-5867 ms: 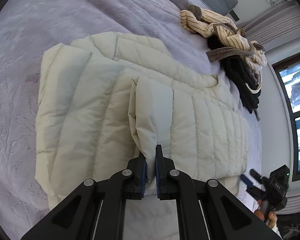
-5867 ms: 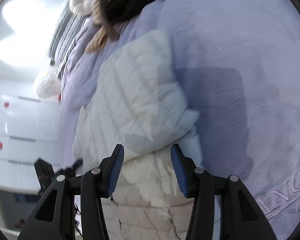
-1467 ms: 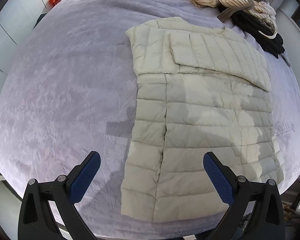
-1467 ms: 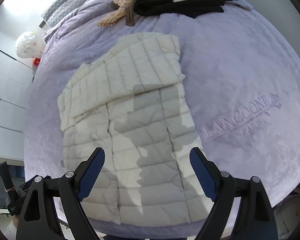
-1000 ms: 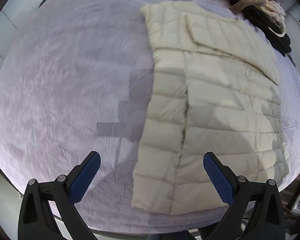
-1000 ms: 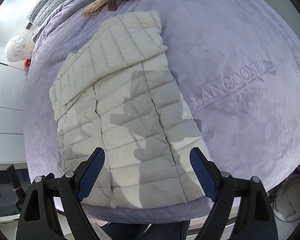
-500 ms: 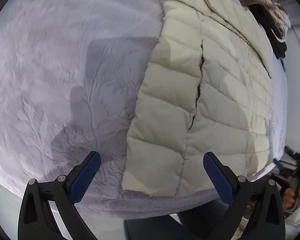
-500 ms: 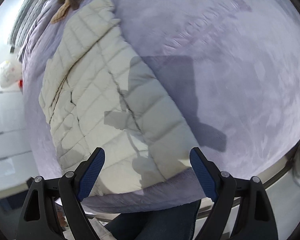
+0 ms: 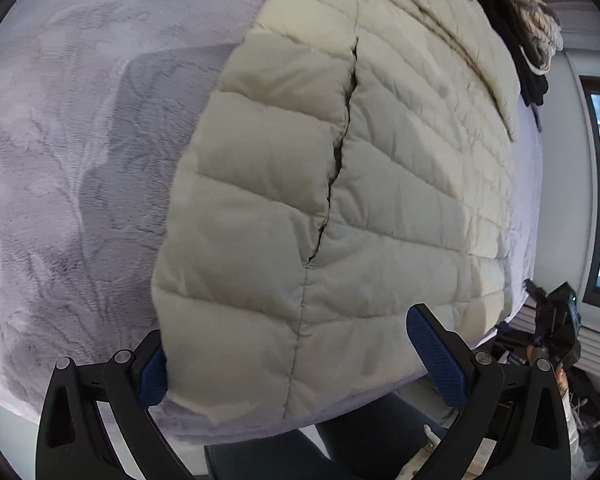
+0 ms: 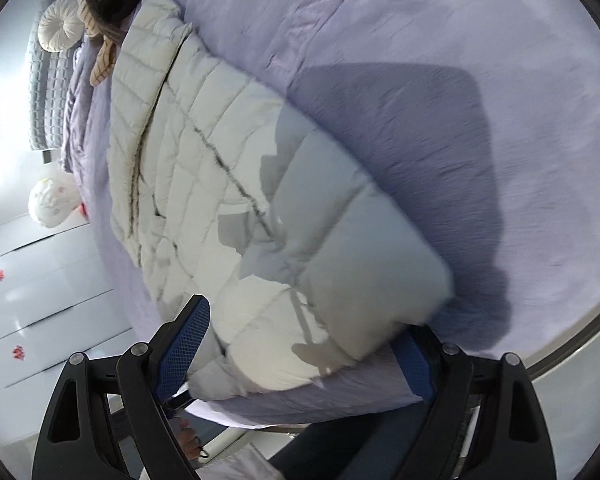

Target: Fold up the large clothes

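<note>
Dropping toward the near hem of a cream quilted jacket (image 9: 340,184), both hand-held grippers have come down from a high overview to the bottom corners of the garment — a second and a half ago the whole jacket showed from above; now its lower panels fill each wrist view. The jacket lies flat on a lilac bedspread (image 9: 80,140), sleeves already folded across the chest, hem at the bed's near edge and collar toward a heap of striped and black clothes (image 9: 532,40) at the far side. The left gripper (image 9: 296,356) stands with jaws wide, straddling the hem's left corner; the cloth sits between the blue pads (image 9: 436,356), one of them just beside the jacket's edge, and no squeeze shows. The right gripper (image 10: 304,348) is likewise wide apart, framing the opposite corner, which is blurred with motion. In the left view the person's other hand and gripper show at the far right edge, below the bed. Judging by the pose, sleeve folding is finished and the next step is to pinch both hem corners and carry them up toward the collar, halving the jacket — the puffy, slippery fill could slide out of a shallow bite.
</note>
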The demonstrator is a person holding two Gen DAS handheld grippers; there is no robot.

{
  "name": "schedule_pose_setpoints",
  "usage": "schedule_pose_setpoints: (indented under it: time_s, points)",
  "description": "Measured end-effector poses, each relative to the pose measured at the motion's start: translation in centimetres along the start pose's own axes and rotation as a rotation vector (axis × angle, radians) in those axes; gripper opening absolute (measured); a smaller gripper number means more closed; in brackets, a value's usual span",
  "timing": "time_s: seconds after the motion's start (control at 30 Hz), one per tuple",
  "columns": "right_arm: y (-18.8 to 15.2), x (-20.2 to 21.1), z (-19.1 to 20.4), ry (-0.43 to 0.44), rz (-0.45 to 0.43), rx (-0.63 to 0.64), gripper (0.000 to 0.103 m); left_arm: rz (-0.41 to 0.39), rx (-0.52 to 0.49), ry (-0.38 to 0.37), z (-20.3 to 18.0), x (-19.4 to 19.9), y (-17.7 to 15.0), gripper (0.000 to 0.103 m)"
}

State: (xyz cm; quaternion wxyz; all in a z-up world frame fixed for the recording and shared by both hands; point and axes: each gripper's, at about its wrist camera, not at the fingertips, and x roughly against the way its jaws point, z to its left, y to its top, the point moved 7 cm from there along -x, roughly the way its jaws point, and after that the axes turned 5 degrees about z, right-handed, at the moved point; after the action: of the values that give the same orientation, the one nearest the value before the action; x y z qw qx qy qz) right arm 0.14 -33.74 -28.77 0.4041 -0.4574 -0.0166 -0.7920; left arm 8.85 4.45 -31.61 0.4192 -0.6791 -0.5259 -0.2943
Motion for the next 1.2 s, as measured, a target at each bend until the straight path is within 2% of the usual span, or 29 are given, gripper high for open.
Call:
schedule_pose_setpoints:
  time_s: [0.33, 0.37, 0.4, 0.43, 0.5, 0.53, 0.57, 0.6, 0.63, 0.67, 0.77, 0.9, 1.1, 1.2]
  points:
    - [-0.1, -2.8, 2.8, 0.083, 0.059, 0.028, 0.088, -0.011, -0.009, -0.041, -1.9, 0.0, 0.0, 0.103]
    - [-0.1, -2.9, 3.0, 0.088, 0.058, 0.029, 0.085, -0.012, -0.008, -0.044, -1.9, 0.1, 0.0, 0.101]
    - [-0.1, -2.9, 3.1, 0.087, 0.056, 0.028, 0.074, -0.019, -0.006, -0.046, -1.9, 0.2, 0.0, 0.098]
    - [0.0, -2.8, 3.0, 0.083, 0.056, 0.025, 0.067, -0.022, -0.005, -0.043, -1.8, 0.3, 0.0, 0.091]
    - [0.1, -2.7, 2.7, 0.073, 0.060, 0.012, 0.046, -0.019, -0.005, -0.049, -0.9, 0.7, -0.1, 0.077]
    - [0.2, -2.7, 2.6, 0.069, 0.060, 0.008, 0.038, -0.012, -0.009, -0.054, -0.5, 0.9, -0.1, 0.060]
    - [0.3, -2.8, 2.6, 0.062, 0.059, 0.008, 0.033, 0.001, -0.020, -0.065, -0.7, 0.7, -0.1, 0.038]
    - [0.3, -2.7, 2.7, 0.059, 0.059, 0.012, 0.023, 0.009, -0.032, -0.079, -0.8, 0.8, -0.2, 0.027]
    - [0.3, -2.7, 2.8, 0.061, 0.059, 0.017, 0.016, 0.011, -0.044, -0.093, -0.9, 1.0, -0.2, 0.021]
    - [0.4, -2.5, 3.0, 0.065, 0.056, 0.025, 0.015, 0.003, -0.060, -0.102, -1.3, 1.3, -0.2, 0.018]
    - [0.4, -1.9, 4.2, 0.097, 0.041, 0.060, 0.013, -0.035, -0.113, -0.153, -2.7, 3.5, -0.1, 0.017]
    - [0.6, -0.3, 7.1, 0.164, 0.014, 0.127, 0.011, -0.112, -0.153, -0.186, -4.0, 7.0, 1.0, 0.017]
    - [2.6, 2.5, 12.3, 0.228, -0.046, 0.225, 0.011, -0.235, -0.181, -0.190, -5.5, 12.2, 4.3, 0.017]
    - [4.0, 3.5, 15.2, 0.238, -0.066, 0.287, 0.011, -0.305, -0.204, -0.209, -7.6, 15.0, 6.8, 0.017]
